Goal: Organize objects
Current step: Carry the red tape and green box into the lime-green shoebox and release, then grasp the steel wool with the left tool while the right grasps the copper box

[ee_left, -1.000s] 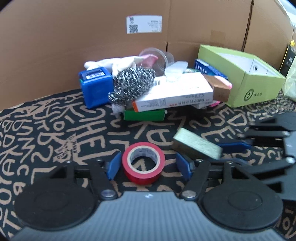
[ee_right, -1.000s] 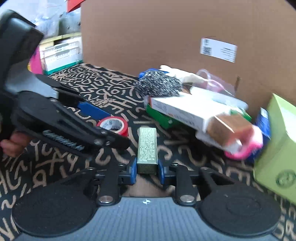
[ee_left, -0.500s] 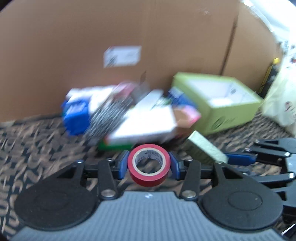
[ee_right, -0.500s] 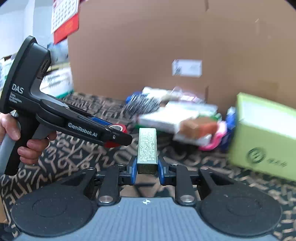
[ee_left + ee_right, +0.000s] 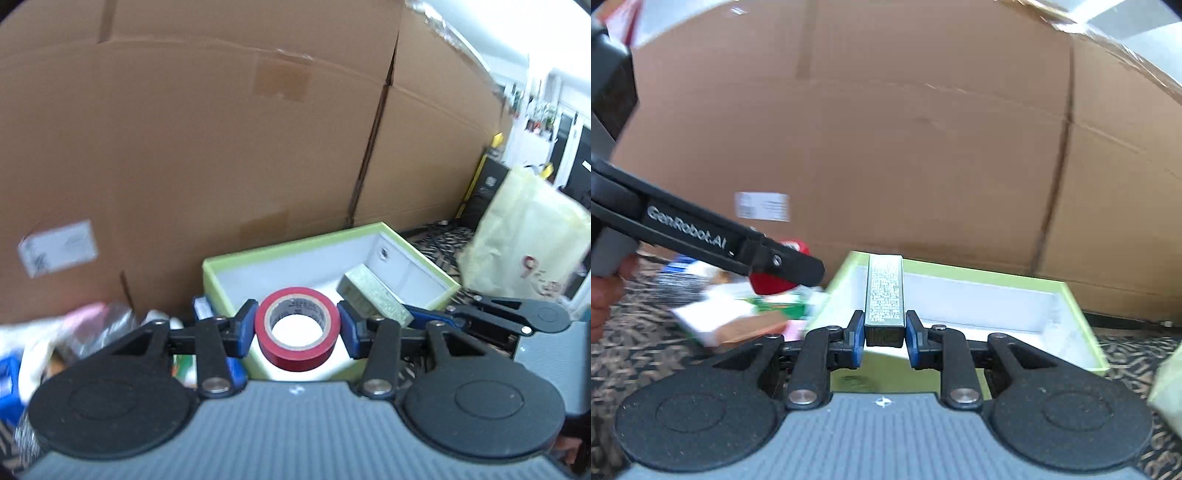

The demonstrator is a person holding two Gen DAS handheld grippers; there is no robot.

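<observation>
My left gripper (image 5: 297, 330) is shut on a red roll of tape (image 5: 297, 328) and holds it over the near edge of an open lime-green box (image 5: 280, 251) with a white inside. My right gripper (image 5: 884, 334) is shut on a narrow olive-grey box (image 5: 885, 295), held over the same green box (image 5: 1082, 317). In the left wrist view the olive-grey box (image 5: 373, 295) and the right gripper's fingers (image 5: 428, 317) reach in from the right. In the right wrist view the left gripper's arm crosses from the left with the red tape (image 5: 772, 282) at its tip.
A tall cardboard wall (image 5: 192, 140) stands behind everything. A blurred pile of boxes and packets (image 5: 738, 314) lies left of the green box on the black patterned cloth (image 5: 628, 343). A pale yellow bag (image 5: 524, 243) stands at the right.
My left gripper closed on the red tape and lifted it off the cloth. Both grippers rose and moved right, from the pile to above the green box, each with its object.
</observation>
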